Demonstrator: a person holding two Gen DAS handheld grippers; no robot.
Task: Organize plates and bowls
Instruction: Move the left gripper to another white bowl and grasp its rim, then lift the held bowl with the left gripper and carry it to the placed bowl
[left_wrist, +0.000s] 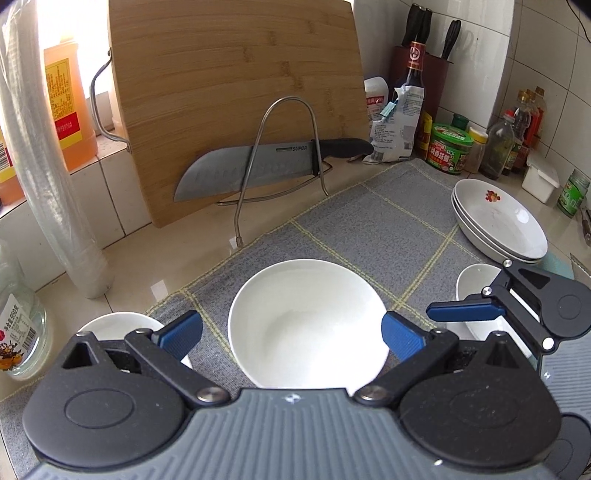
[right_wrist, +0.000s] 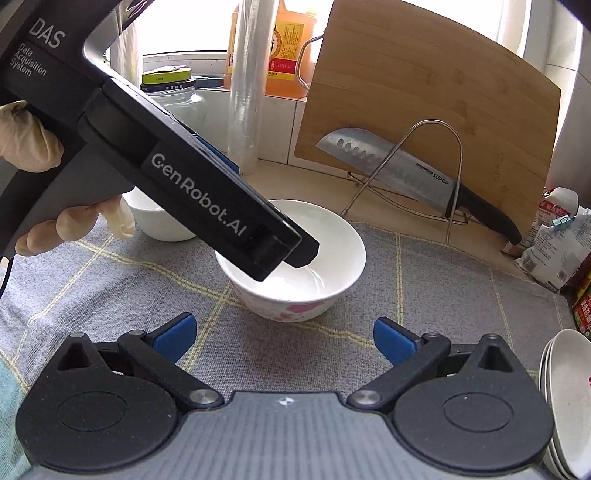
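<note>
A white bowl (left_wrist: 308, 325) with pink flowers on its outside sits at centre frame on the grey checked mat (left_wrist: 373, 229). The left gripper (left_wrist: 291, 338) hangs over it, jaws spread wide and empty. The right gripper (right_wrist: 282, 338) is likewise released, low in its frame. Stacked plates (left_wrist: 498, 221) rest at right.

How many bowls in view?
3 white ceramic bowls: middle bowl at the left gripper, left bowl beside it, right bowl partly under the right gripper. More may be hidden.
</note>
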